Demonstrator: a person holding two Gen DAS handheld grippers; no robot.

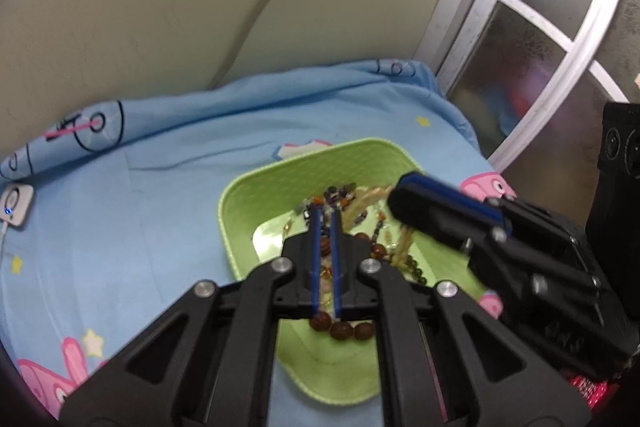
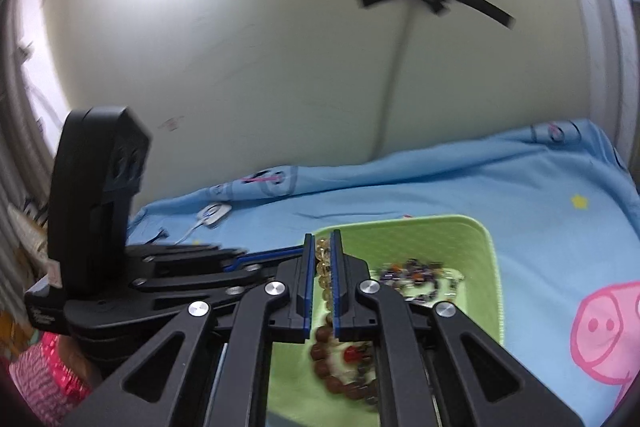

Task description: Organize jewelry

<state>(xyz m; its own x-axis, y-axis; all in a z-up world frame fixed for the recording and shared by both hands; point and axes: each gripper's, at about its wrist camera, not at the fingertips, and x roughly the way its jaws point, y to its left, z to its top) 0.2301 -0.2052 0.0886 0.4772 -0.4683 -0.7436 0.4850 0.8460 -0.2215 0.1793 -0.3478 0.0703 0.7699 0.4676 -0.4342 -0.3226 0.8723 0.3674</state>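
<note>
In the left wrist view, the left gripper [image 1: 327,217] hangs over the green tray [image 1: 256,183] with its blue-edged fingers drawn to a narrow slit; beads show through the gap, but whether the fingers actually pinch any of them cannot be told. The tray sits on a blue cartoon-print sheet [image 1: 160,187] and holds a tangle of jewelry [image 1: 360,207], including a brown bead bracelet [image 1: 342,330] below the fingers. The right gripper [image 1: 404,187] reaches in from the right above the tray. In the right wrist view, the right gripper [image 2: 323,241] has its fingers nearly together around a strand of yellow translucent beads [image 2: 322,263], apparently clamping it above the tray [image 2: 490,267]. The brown bracelet [image 2: 324,359] and a purple mixed-bead strand [image 2: 412,273] lie in the tray.
</note>
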